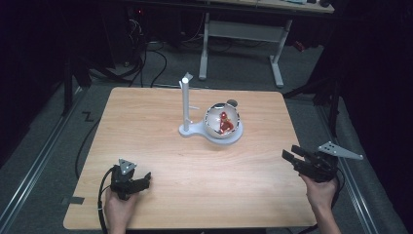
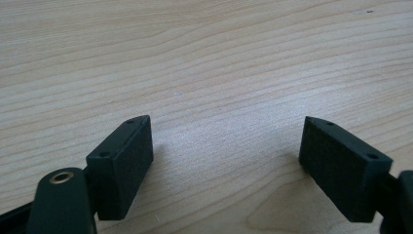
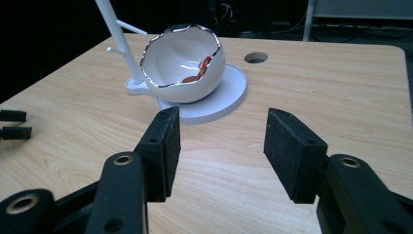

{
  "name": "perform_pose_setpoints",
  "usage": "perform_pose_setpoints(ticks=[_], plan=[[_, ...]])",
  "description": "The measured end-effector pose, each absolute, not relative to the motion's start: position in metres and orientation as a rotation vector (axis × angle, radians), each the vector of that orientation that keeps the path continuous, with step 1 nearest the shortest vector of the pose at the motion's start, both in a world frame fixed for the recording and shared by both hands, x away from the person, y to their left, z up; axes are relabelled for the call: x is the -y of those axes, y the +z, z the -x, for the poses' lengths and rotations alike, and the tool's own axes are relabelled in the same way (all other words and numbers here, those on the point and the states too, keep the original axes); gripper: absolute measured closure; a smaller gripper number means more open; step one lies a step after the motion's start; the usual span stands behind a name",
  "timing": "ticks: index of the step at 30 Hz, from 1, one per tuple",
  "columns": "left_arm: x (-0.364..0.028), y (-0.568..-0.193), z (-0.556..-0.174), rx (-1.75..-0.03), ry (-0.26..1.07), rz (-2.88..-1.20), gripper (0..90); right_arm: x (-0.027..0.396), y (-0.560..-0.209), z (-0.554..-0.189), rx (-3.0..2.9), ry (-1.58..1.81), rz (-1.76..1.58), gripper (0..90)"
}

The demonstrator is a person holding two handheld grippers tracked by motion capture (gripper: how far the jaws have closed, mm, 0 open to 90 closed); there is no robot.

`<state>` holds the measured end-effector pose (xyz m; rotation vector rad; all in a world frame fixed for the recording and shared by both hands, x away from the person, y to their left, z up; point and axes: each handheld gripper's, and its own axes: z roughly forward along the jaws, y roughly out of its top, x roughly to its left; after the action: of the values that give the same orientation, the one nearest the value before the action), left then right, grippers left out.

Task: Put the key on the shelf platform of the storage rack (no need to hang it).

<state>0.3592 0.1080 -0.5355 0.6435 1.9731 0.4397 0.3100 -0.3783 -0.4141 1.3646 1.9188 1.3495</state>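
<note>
A white eggshell-shaped bowl (image 1: 223, 122) with a silvery rim sits on the round plate of a white stand (image 1: 186, 102) at the table's middle back. Something red (image 1: 224, 123) lies inside it. The right gripper view shows the bowl (image 3: 182, 66) ahead, the red thing (image 3: 199, 70) within, and the stand's post (image 3: 117, 39) beside it. My left gripper (image 1: 146, 179) rests low at the front left, open, with bare wood between its jaws (image 2: 226, 146). My right gripper (image 1: 291, 155) hovers at the front right, open and empty (image 3: 221, 131), pointing toward the bowl.
The wooden table (image 1: 160, 161) has a round cable hole (image 1: 233, 103) behind the bowl. A white-legged desk (image 1: 241, 34) and cables stand on the floor beyond. The left gripper's jaw tips (image 3: 12, 124) show at the left edge of the right gripper view.
</note>
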Motion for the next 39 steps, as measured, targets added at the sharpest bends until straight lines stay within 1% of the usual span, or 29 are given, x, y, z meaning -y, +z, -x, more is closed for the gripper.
perform_pose_setpoints(ticks=[12,39], plan=[[-0.108,-0.536,-0.359,-1.972,0.440,-0.645,20.3,0.364,-0.425,-0.307,-1.964,1.368,-1.358,48.0],[-0.108,-0.536,-0.359,-1.972,0.441,-0.645,20.3,0.333,-0.453,-0.319,-2.041,1.345,-1.332,48.4]])
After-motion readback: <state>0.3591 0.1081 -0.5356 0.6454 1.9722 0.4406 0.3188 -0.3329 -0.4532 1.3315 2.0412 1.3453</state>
